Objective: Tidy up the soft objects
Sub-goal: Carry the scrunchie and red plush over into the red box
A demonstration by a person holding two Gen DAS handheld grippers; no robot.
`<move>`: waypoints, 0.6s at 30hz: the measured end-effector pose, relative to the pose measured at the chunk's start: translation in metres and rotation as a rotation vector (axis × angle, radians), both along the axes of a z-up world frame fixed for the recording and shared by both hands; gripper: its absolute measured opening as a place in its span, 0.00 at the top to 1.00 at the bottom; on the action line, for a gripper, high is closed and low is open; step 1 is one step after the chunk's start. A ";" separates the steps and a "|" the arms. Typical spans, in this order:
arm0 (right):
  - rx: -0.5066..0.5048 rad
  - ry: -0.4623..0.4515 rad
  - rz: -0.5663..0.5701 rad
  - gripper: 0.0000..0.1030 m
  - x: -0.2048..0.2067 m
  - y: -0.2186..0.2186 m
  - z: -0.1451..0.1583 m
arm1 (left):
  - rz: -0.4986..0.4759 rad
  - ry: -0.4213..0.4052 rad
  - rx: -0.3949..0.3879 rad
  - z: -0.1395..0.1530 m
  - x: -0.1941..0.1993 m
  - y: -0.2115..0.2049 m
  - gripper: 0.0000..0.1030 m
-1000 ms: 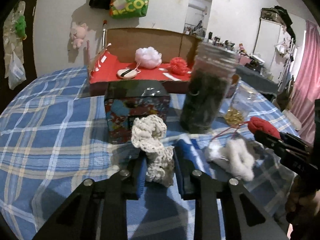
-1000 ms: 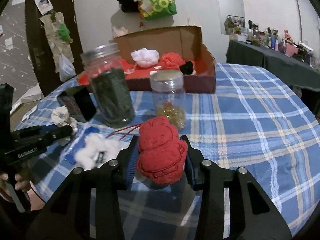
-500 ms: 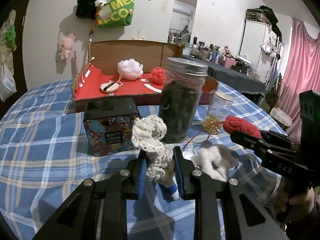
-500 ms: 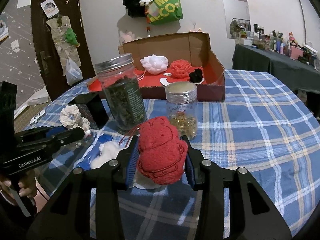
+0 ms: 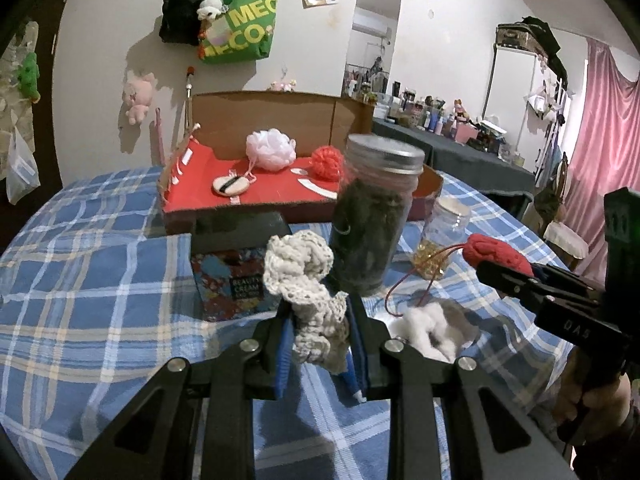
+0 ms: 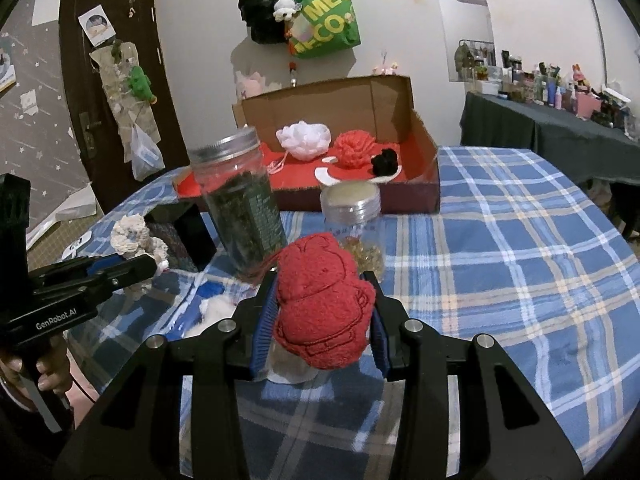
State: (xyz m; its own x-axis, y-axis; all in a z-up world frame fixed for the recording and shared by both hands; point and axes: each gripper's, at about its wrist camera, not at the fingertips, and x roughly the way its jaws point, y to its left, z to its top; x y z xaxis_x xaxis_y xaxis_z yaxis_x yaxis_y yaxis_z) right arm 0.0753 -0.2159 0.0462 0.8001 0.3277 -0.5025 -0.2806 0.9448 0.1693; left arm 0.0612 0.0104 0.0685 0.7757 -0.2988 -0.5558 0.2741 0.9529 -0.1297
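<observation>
My left gripper (image 5: 318, 316) is shut on a cream crocheted piece (image 5: 304, 280), held above the checked tablecloth. My right gripper (image 6: 320, 300) is shut on a red felt doll (image 6: 320, 304) with a thin red cord trailing from it (image 5: 404, 288). Each gripper also shows in the other's view: the right one (image 5: 496, 268) at the right edge, the left one (image 6: 132, 260) at the left. A white fluffy piece (image 5: 428, 328) lies on the cloth between them. The open cardboard box (image 5: 256, 196) with a red floor stands behind, holding a pink-white puff (image 5: 270, 148) and a red crocheted ball (image 5: 326, 162).
A tall dark-filled jar (image 5: 374, 216) with a metal lid and a small clear jar (image 5: 442, 232) stand before the box. A patterned beauty-cream box (image 5: 236, 260) sits left of them. A blue pen (image 5: 352, 376) lies under my left gripper. A round pad (image 5: 230, 184) lies in the box.
The left gripper has risen a little with the crocheted piece, so the table items sit lower in its view. The right gripper keeps the red doll nearly still.
</observation>
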 end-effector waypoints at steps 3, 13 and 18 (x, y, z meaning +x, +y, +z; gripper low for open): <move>0.005 -0.010 -0.001 0.62 0.002 -0.002 0.007 | 0.008 -0.014 -0.001 0.006 -0.001 0.003 0.74; 0.020 -0.082 -0.015 0.62 0.010 -0.010 0.044 | 0.019 -0.081 -0.006 0.042 0.009 0.009 0.74; 0.018 -0.110 -0.014 0.62 0.022 -0.010 0.059 | 0.019 -0.105 -0.006 0.057 0.020 0.010 0.74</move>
State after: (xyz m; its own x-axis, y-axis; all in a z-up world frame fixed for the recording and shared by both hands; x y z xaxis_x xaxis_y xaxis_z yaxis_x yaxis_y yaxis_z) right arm 0.0971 -0.2262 0.1055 0.8548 0.3240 -0.4054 -0.2848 0.9459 0.1555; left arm 0.0813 0.0208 0.1259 0.8355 -0.2859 -0.4692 0.2679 0.9575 -0.1064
